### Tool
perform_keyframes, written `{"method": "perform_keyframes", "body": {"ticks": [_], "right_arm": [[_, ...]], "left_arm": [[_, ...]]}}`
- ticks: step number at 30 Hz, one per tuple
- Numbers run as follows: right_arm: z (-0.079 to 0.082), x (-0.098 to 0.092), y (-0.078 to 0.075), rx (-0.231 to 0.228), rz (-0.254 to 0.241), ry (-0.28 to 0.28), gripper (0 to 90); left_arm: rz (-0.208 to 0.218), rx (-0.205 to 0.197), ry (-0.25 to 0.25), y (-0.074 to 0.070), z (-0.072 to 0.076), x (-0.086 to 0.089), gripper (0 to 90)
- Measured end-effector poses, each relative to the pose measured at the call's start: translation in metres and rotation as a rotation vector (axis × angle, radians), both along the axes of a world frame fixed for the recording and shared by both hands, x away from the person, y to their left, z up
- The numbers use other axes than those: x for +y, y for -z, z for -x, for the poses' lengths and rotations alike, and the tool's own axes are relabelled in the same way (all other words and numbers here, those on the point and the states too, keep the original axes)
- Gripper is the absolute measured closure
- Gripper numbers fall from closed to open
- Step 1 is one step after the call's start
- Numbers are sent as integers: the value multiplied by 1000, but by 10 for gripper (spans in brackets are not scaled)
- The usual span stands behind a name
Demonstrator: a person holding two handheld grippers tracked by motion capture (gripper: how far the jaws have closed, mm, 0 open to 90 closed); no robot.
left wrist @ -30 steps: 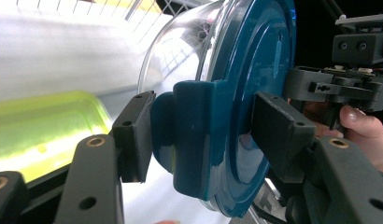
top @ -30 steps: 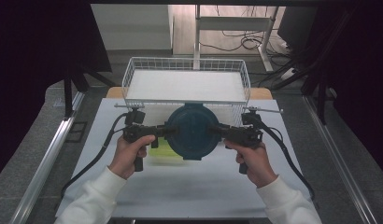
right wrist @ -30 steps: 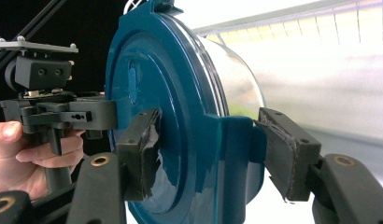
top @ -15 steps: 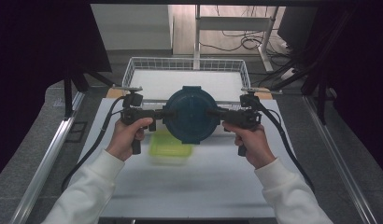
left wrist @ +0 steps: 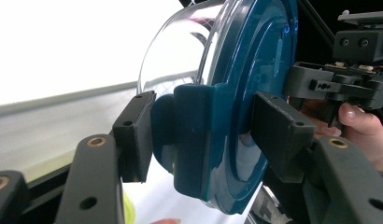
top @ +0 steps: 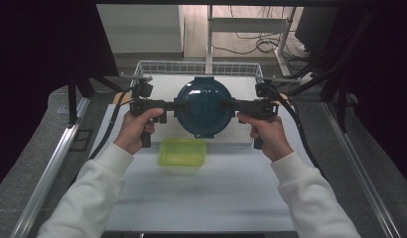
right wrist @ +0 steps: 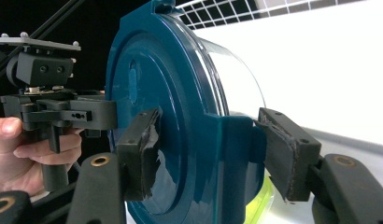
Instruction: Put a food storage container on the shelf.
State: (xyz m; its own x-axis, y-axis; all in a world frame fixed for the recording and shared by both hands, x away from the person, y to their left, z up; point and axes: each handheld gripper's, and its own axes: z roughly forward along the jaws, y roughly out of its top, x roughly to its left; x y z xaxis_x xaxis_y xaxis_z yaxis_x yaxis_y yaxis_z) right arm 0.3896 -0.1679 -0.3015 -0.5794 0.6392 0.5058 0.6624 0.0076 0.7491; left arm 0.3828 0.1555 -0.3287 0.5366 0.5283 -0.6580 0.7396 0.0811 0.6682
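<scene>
A round container [top: 204, 106] with a dark teal lid and a clear body hangs in the air, lid facing up, in front of the wire basket. My left gripper [top: 177, 105] is shut on the teal side clip at its left edge, and my right gripper [top: 230, 105] is shut on the clip at its right edge. In the left gripper view the pads [left wrist: 136, 135] press the clip of the container [left wrist: 255, 70] from both sides. The right gripper view has its pads [right wrist: 287, 154] clamped on the other clip of the container [right wrist: 171, 93].
A yellow-green rectangular box [top: 182, 152] lies on the white table [top: 216, 198] just below and in front of the lifted container. A white wire basket [top: 199, 68] stands at the table's far edge. Metal rails run along both sides, and dark curtains flank them.
Both hands have raised the round container and carried it away from the person toward the basket. The yellow-green box, before half hidden under it, now lies in plain sight.
</scene>
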Motion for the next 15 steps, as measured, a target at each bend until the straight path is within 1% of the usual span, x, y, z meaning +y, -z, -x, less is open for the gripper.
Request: {"method": "perform_keyframes", "body": {"ticks": [3, 4, 6, 7, 10, 15], "right_arm": [[-7, 1, -5, -4, 2, 1, 402], [-9, 1, -7, -6, -1, 4, 402], [-18, 3, -14, -17, -10, 11, 402], [-18, 3, -14, -17, -10, 11, 402], [-27, 5, -21, -22, -14, 13, 402], [-38, 8, -29, -19, -9, 14, 402]], "left_arm": [[1, 1, 1, -5, -8, 1, 416], [-1, -6, 0, -8, -11, 2, 416], [0, -6, -1, -13, -17, 3, 416], [0, -5, -1, -16, -20, 3, 416], [-1, -13, -2, -24, -29, 5, 416], [-2, -14, 1, -30, -41, 8, 415]]}}
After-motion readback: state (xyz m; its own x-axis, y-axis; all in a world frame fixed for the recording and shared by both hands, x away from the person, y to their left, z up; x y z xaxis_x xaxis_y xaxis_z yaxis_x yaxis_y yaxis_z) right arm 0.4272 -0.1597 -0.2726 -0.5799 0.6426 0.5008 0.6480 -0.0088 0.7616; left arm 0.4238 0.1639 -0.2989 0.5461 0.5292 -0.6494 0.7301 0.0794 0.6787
